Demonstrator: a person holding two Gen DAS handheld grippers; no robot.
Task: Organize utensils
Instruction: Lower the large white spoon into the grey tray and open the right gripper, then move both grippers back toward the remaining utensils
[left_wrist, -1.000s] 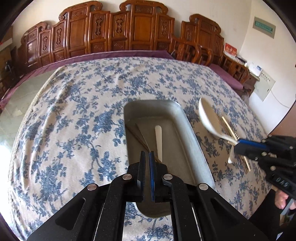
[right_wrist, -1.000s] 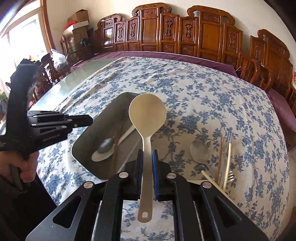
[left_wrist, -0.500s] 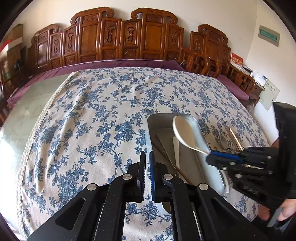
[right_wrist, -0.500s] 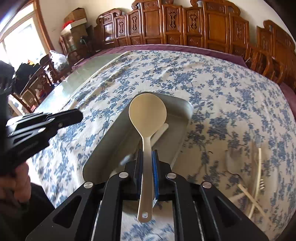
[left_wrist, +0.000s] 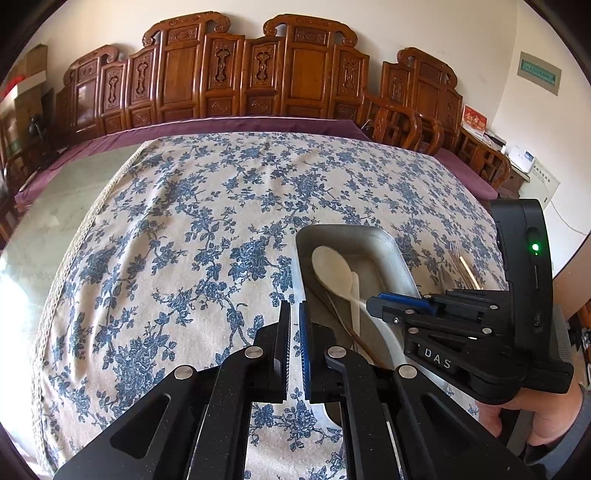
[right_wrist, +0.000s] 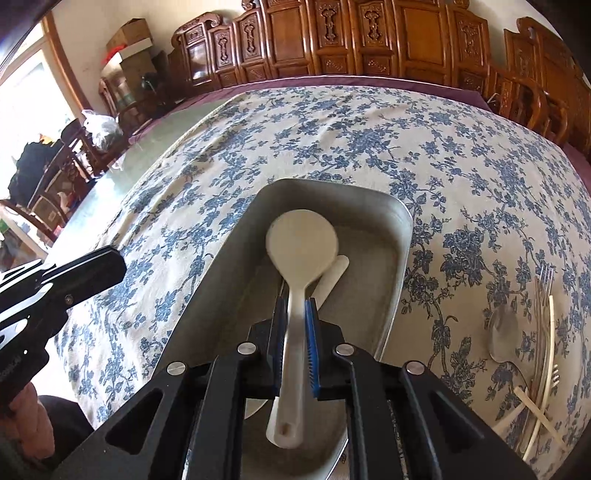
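Floral tablecloth (right_wrist: 369, 147) — spoon (right_wrist: 301, 240) now inside tray (right_wrist: 400, 266)

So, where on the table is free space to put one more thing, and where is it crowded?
Free: the flowered tablecloth left of the metal tray, and the wide stretch beyond the tray toward the wooden chairs. Crowded: the tray, already holding the white spoon and other utensils, and the pile of fork, spoon and chopsticks right of it.
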